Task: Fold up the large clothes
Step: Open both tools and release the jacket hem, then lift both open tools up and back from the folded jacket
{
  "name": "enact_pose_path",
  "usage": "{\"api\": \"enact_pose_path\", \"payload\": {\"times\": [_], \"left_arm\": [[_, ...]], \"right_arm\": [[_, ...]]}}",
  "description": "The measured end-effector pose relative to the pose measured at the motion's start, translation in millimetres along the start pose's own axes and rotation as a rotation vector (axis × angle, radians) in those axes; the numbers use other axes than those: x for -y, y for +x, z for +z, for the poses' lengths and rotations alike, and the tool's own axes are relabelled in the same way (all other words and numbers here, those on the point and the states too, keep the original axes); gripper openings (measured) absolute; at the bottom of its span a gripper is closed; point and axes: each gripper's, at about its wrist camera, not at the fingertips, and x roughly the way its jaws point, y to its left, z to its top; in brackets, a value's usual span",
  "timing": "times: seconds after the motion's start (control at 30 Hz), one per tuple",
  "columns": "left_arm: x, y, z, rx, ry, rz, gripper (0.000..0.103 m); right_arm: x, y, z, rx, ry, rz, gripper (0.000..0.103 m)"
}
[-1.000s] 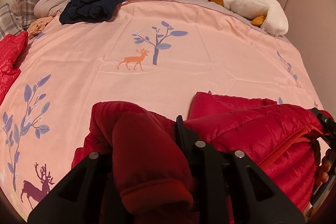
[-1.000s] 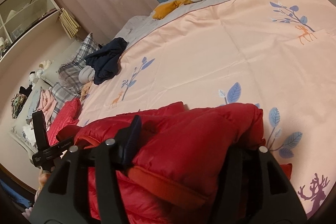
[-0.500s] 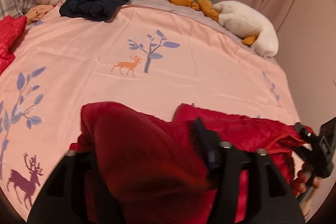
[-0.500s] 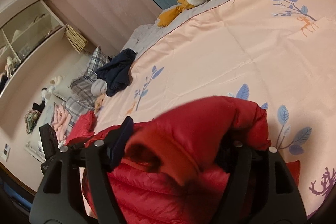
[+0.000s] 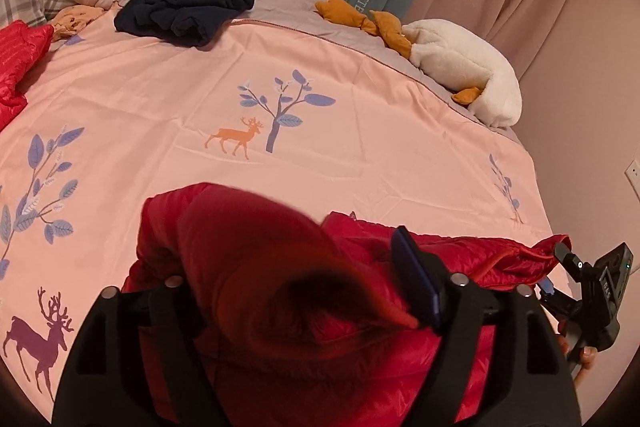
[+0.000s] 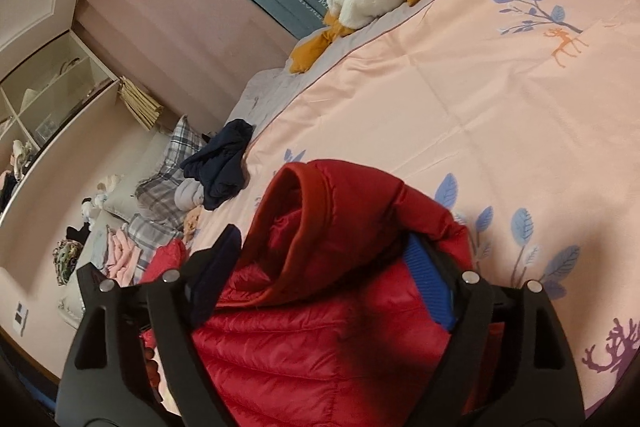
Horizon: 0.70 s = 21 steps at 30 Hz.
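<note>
Nearest to both cameras is the red puffer jacket [image 5: 256, 267], lying at the near edge of the pink bed cover [image 5: 320, 75]; every place below is told from this jacket.

The left claw [image 5: 304, 291] has its jaws opening, with a bunched fold of the jacket lying between them, and the pads no longer seem to press on it. The right claw [image 6: 320, 275] is opening too, with the jacket's folded-over collar or cuff end between its jaws, loose rather than pinched.

The step in hand looks like letting go of a fold just laid down. To do it well, I would let both claws open fully before drawing back, and pull them straight out along the fingers so the slippery quilted cloth is not dragged with them. The raised hump under the left claw may spring up, so pressing it flat afterwards would help.

Beyond the jacket, the bed cover lies bare across its middle, leaving room for another fold. Far left of the jacket lies a second red garment [image 5: 20, 63]. Farther off, toward the head of the bed, sit a dark navy garment [image 5: 188, 3] and, to its right, a white plush toy [image 5: 460, 67].
</note>
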Motion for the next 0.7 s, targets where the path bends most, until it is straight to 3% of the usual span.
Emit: {"api": "enact_pose_path", "payload": {"times": [0.07,0.13,0.27,0.4,0.57,0.7], "left_arm": [[-1,-4,1,0.034,-0.007,0.017,0.095],[-3,-8,3,0.058,-0.008,0.037,0.099],[1,-11,6,0.086,0.053,0.13,0.099],[3,-15,1,0.084,0.111,0.177,0.099],[14,-24,-12,0.085,0.211,0.2,0.099],[31,-27,-33,0.059,0.286,0.18,0.099]], "right_arm": [[1,-1,1,0.006,-0.003,-0.016,0.085],[3,-2,1,0.012,-0.007,-0.04,0.085],[2,-3,0,0.021,-0.042,-0.122,0.085],[-8,-6,-4,0.032,-0.118,-0.226,0.085],[-50,-13,-25,0.011,-0.322,-0.281,0.085],[-83,-8,-63,-0.076,-0.46,-0.264,0.085]]}}
